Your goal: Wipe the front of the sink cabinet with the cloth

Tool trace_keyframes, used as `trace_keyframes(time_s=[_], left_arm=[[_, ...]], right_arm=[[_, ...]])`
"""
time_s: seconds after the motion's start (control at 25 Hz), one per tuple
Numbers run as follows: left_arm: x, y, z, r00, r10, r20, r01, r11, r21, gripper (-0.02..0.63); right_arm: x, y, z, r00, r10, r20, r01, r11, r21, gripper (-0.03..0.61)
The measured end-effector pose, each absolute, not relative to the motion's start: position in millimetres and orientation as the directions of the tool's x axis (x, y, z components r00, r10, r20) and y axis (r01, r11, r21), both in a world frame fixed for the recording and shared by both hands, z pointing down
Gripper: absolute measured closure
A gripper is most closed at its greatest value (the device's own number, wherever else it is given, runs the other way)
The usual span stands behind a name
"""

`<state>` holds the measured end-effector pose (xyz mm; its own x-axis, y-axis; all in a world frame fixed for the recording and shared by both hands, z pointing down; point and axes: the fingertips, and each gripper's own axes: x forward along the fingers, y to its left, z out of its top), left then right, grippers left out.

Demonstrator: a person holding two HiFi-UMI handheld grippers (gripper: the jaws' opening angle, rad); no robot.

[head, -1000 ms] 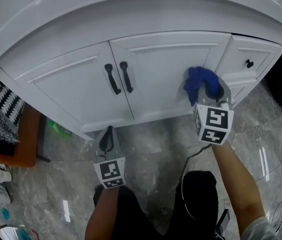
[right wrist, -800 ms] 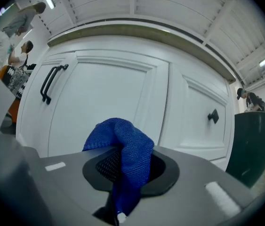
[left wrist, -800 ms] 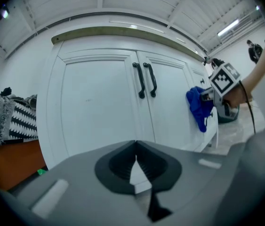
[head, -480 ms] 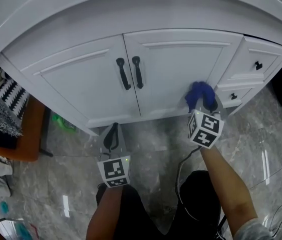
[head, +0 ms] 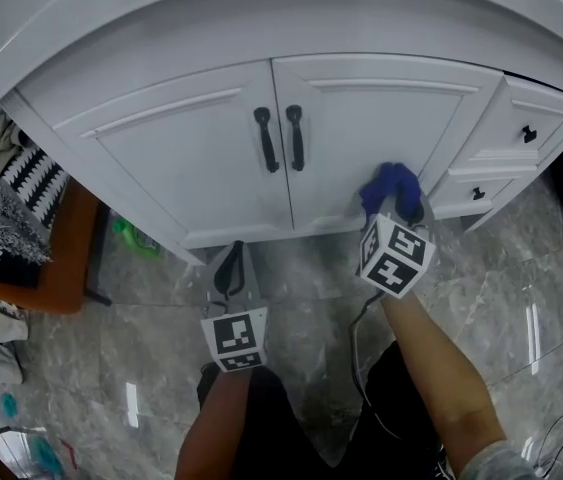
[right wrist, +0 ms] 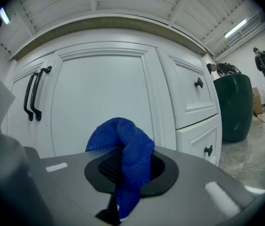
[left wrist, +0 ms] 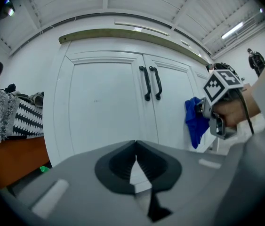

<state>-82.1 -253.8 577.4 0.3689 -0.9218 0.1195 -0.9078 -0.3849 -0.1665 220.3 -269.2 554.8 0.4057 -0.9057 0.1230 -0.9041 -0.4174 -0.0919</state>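
A white sink cabinet point(head: 201, 158) with two doors and black handles point(head: 279, 138) fills the top of the head view. My right gripper point(head: 393, 202) is shut on a blue cloth point(head: 385, 184) and holds it against the lower right part of the right door point(right wrist: 99, 102). The cloth point(right wrist: 125, 159) bunches out between the jaws in the right gripper view. My left gripper point(head: 227, 268) hangs shut and empty below the left door, apart from the cabinet. In the left gripper view the cloth point(left wrist: 194, 119) and the right gripper show at the right.
Two small drawers with black knobs point(head: 529, 134) sit right of the doors. A dark green bin point(right wrist: 233, 105) stands beyond them. An orange surface with patterned fabric point(head: 11, 218) lies at the left. The floor point(head: 141, 368) is grey marble tile, with a cable trailing by the right arm.
The right gripper with the cloth has slid down and to the left across the right door. The head view has shifted, so the cabinet sits further right. The left gripper stays low.
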Motion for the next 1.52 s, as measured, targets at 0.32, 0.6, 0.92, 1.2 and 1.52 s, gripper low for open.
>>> trace_keyframes(time_s=[0.32, 0.6, 0.92, 1.2, 1.52], left_arm=[[-92, -252, 573, 0.354, -0.929, 0.108, -0.920, -0.367, -0.140, 0.603], [-105, -250, 567, 0.327, -0.940, 0.093, -0.933, -0.337, -0.123, 0.603], [-125, -245, 561, 0.285, -0.955, 0.083, -0.951, -0.292, -0.098, 0.603], [-133, -240, 555, 0.275, -0.959, 0.070, -0.952, -0.282, -0.119, 0.603], [-149, -235, 552, 0.237, -0.969, 0.065, -0.965, -0.242, -0.100, 0.603]], right_arm=[[178, -278, 560, 0.363, -0.921, 0.145, -0.920, -0.378, -0.103, 0.540], [136, -288, 563, 0.289, -0.945, 0.153, -0.942, -0.309, -0.132, 0.540], [95, -293, 562, 0.233, -0.964, 0.128, -0.966, -0.245, -0.084, 0.540], [56, -293, 557, 0.165, -0.980, 0.107, -0.984, -0.170, -0.042, 0.531], [-7, -313, 539, 0.026, -0.996, 0.081, -0.997, -0.032, -0.068, 0.526]])
